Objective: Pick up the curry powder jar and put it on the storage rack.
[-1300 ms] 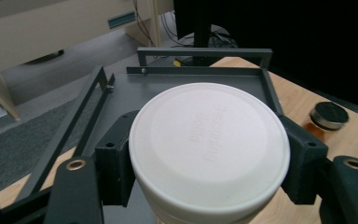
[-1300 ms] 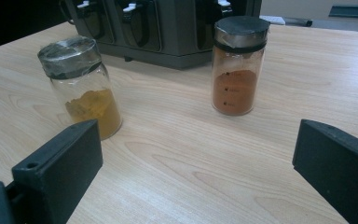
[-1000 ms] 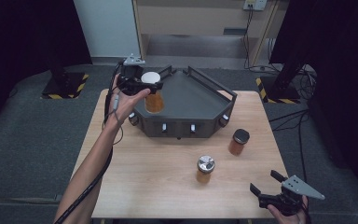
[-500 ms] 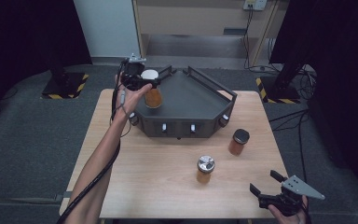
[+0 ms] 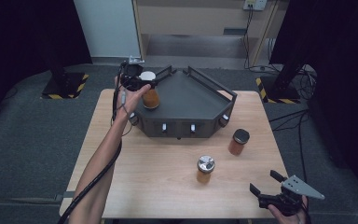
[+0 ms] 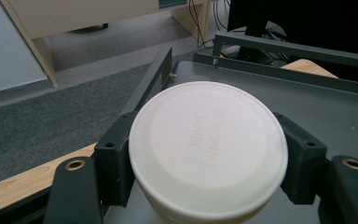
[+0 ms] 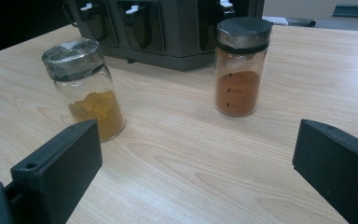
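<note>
Left gripper (image 5: 142, 83): clamped on white-lidded spice jar (image 5: 150, 93), one black pad on each side of the lid, seen close up in the left gripper view (image 6: 208, 154).
Held jar: orange powder inside, upright, at the far left corner of the dark grey tray (image 5: 191, 100); cannot tell whether its base touches the tray floor.
Jar lid: round, white, faint raised lettering on top, reading reversed in the left gripper view.
Left hand (image 5: 129, 99): stretched forward along the table's left side, forearm in from the bottom, cable trailing beside it.
Right gripper (image 5: 266, 183): jaws spread wide, nothing between them, low over the near right corner of the wooden table (image 5: 144, 186), grey three-cornered plate on top.
Silver-lidded jar (image 5: 205, 169): upright on bare wood in front of the tray, yellow-orange powder low inside, well apart from the right gripper; at left in the right gripper view (image 7: 85, 88).
Black-lidded jar (image 5: 238, 142): upright, just off the tray's front right corner, darker orange powder filling over half; at right in the right gripper view (image 7: 240, 65).
Tray front: row of small latches facing the person, raised rails along the angled far sides.
</note>
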A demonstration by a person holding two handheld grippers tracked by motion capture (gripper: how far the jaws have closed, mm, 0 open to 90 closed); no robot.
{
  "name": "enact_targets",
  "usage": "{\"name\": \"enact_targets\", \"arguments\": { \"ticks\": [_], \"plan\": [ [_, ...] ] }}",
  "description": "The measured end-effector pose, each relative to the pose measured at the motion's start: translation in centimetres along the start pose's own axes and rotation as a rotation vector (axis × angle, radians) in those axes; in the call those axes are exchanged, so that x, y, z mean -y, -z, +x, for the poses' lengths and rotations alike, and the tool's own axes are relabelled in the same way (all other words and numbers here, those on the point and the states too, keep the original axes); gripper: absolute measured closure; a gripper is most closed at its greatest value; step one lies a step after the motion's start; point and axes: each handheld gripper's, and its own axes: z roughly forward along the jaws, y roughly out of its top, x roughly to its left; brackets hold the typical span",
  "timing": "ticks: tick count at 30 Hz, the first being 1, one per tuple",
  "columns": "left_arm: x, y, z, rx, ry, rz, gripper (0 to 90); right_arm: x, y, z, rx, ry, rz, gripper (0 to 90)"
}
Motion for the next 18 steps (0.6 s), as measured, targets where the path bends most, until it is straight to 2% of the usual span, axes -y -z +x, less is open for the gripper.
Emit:
{"name": "enact_targets", "arguments": {
  "ticks": [8, 18],
  "plan": [
    [0.25, -0.25, 0.13, -0.006, 0.008, 0.001, 32.4, 0.02, -0.02, 0.02, 0.000, 0.000, -0.001, 1.3],
    [0.66, -0.44, -0.10, -0.003, -0.004, -0.015, 32.2, 0.10, 0.06, 0.04, 0.003, -0.004, -0.009, 1.2]
  ]
}}
